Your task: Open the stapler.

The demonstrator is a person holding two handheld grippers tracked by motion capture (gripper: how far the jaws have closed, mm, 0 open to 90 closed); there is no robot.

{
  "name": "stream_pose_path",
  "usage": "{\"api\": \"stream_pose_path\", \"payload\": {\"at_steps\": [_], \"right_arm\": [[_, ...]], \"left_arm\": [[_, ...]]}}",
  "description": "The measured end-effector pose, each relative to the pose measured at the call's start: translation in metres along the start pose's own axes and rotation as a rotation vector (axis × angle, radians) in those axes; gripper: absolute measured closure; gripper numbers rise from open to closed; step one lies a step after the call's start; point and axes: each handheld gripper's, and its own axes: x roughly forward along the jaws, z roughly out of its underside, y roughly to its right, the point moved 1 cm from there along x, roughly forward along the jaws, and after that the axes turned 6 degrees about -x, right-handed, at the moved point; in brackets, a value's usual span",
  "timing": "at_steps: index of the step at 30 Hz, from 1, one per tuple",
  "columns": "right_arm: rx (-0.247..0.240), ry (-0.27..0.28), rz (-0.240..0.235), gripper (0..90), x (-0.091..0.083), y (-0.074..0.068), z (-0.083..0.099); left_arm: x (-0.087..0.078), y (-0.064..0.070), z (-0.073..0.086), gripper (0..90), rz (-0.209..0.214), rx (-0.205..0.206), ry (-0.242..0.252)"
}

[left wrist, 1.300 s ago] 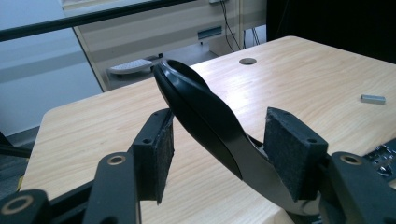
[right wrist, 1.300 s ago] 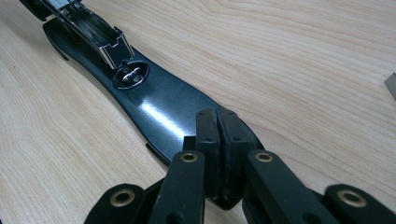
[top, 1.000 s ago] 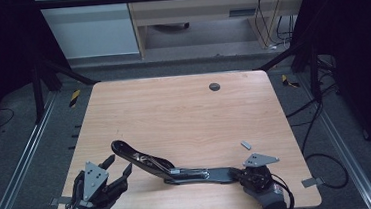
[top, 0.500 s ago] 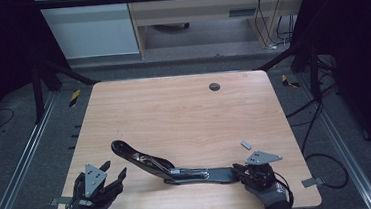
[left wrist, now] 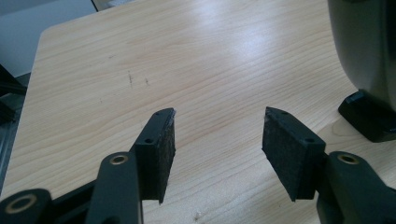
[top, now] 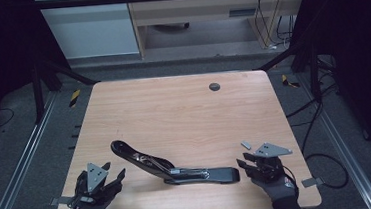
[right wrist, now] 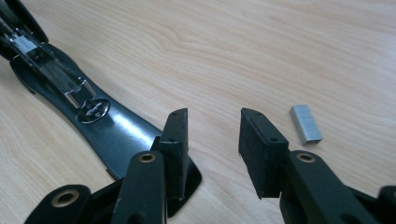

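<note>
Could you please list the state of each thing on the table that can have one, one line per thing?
Stapler: swung open, top arm raised to the left, base flat on the table, held by neither tool.
Staple strip: lying loose on the table, apart from the stapler.
Left tool: open, jaws wide apart, holding nothing.
Right tool: open, holding nothing, beside the end of the stapler's base.

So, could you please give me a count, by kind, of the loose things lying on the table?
Black stapler, swung open: 1
Strip of staples: 1
Total: 2
</note>
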Motion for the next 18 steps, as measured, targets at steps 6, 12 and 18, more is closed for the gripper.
{"api": "stream_pose_path", "payload": {"at_steps": [6, 12, 18], "right_arm": [[-0.017, -0.004, 0.033, 62.3, -0.006, 0.012, -0.015], [-0.025, -0.019, 0.054, 62.1, -0.009, 0.023, -0.026], [-0.036, -0.060, 0.080, 61.8, -0.007, 0.037, -0.035]], "left_arm": [[0.003, -0.003, 0.002, 43.9, 0.002, 0.004, -0.024], [0.005, -0.005, 0.003, 43.9, 0.004, -0.004, -0.028], [0.005, -0.006, 0.002, 43.9, 0.004, -0.005, -0.029]]}}
